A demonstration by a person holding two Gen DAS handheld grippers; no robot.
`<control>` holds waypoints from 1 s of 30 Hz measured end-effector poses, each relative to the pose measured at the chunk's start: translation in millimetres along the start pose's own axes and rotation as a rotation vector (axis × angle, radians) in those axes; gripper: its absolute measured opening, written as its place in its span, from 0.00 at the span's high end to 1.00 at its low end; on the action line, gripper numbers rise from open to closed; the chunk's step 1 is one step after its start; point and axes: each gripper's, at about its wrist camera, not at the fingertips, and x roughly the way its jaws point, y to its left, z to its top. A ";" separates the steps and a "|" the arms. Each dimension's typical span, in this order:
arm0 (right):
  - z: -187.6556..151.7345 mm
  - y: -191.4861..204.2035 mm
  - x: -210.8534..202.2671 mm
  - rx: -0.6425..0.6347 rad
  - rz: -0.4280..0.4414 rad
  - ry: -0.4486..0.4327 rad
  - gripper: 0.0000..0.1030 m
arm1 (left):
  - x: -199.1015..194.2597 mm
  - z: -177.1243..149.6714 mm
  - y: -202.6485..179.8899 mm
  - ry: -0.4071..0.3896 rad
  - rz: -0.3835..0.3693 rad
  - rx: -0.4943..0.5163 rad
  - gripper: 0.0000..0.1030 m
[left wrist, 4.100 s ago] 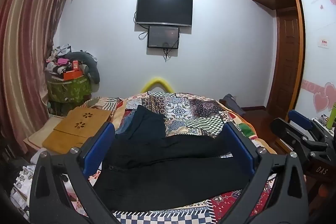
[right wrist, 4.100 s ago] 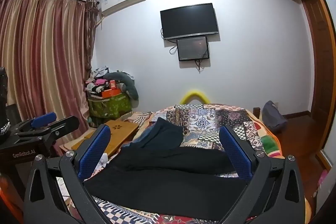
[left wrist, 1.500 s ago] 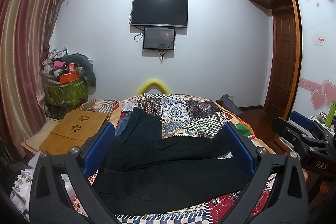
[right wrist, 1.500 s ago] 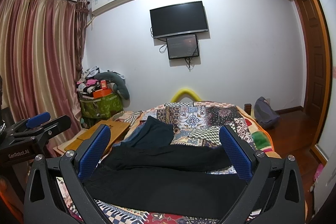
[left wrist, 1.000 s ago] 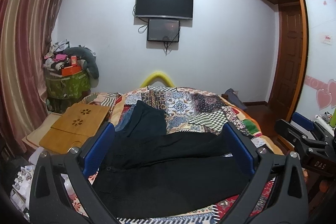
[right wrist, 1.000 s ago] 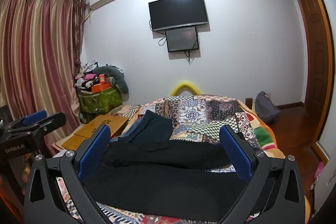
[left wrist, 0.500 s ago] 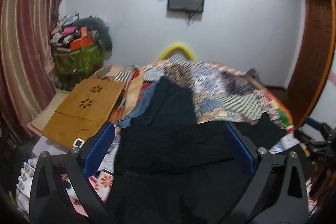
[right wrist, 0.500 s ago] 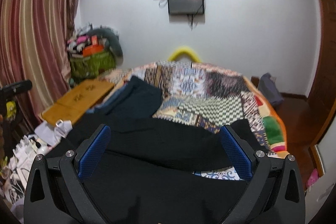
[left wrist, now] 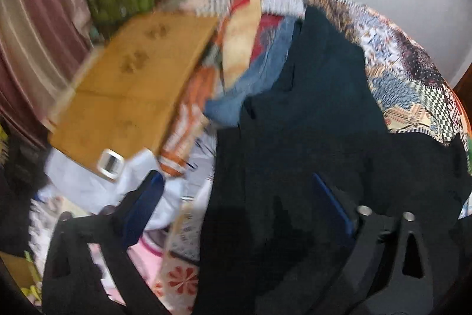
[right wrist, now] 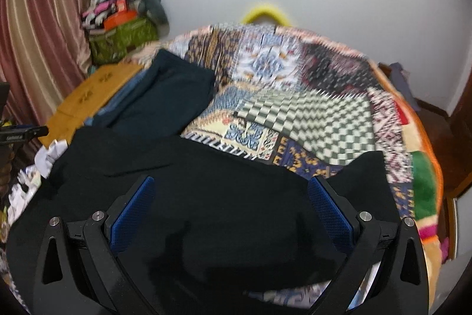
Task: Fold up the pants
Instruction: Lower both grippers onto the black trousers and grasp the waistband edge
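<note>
Two claws: left claw (left wrist: pixel 236 202) and right claw (right wrist: pixel 230 202) both released, left jaws just narrowing, nothing gripped
Black pants: (right wrist: pixel 206 185) directly beneath both, spread on patchwork bed (right wrist: pixel 309 108)
Long axis: crosswise, waist toward left claw
Beyond: folded dark garment (right wrist: pixel 171 90)

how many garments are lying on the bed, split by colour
black: 1, the black pants spread across the near side of the quilt
dark teal: 1, the dark teal garment behind them
blue: 1, the blue denim piece partly under the teal one
total: 3
</note>
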 end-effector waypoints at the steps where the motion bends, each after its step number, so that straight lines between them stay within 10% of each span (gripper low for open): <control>1: 1.8 -3.4 11.3 -0.008 0.020 0.030 0.01 | 10.1 0.1 1.0 0.034 -0.013 -0.006 0.19; 13: 22.6 -27.2 95.8 0.032 0.066 0.203 0.04 | 98.6 22.0 -0.9 0.201 -0.090 -0.112 0.36; 17: 14.0 -17.2 102.6 -0.034 0.042 0.190 0.14 | 95.6 21.5 -3.2 0.184 -0.138 -0.120 0.57; 21: 7.6 -15.5 99.7 -0.045 0.055 0.174 0.36 | 76.6 15.4 -16.7 0.121 -0.064 -0.043 0.80; 27: 8.9 -0.8 96.5 -0.077 0.028 0.178 0.91 | 42.1 16.4 -32.0 0.016 0.015 0.034 0.88; 30: 17.6 2.3 80.1 -0.091 -0.009 0.123 0.96 | 12.7 31.7 -37.6 -0.059 0.034 0.082 0.89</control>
